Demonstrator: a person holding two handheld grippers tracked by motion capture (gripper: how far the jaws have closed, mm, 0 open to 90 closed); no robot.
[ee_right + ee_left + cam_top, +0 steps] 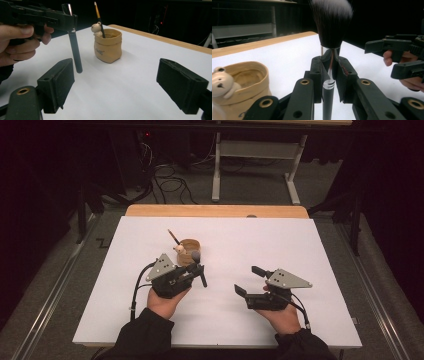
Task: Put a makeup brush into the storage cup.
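Currently, a makeup brush (331,50) is held clamped between the closed jaws of the left gripper (196,271), gripped at the silver ferrule, with the dark, white-tipped bristles rising above the jaws and the black handle hanging below them. The left hand (165,301) is seen palm-up under the gripper body, the forearm in a dark sleeve, the gripper aimed ahead and slightly toward the right gripper. Just beyond and beside the left jaws a tan pouch-shaped holder (108,45) with a small bear figure on its rim is seen, and a thin brush (99,18) is stood slanting inside it. Writing is printed on the holder's front, too small to be read. The right gripper (248,280) is held well apart, its jaws spread wide with nothing between them, cradled from below by the right hand (284,317) above the white table (320,250).
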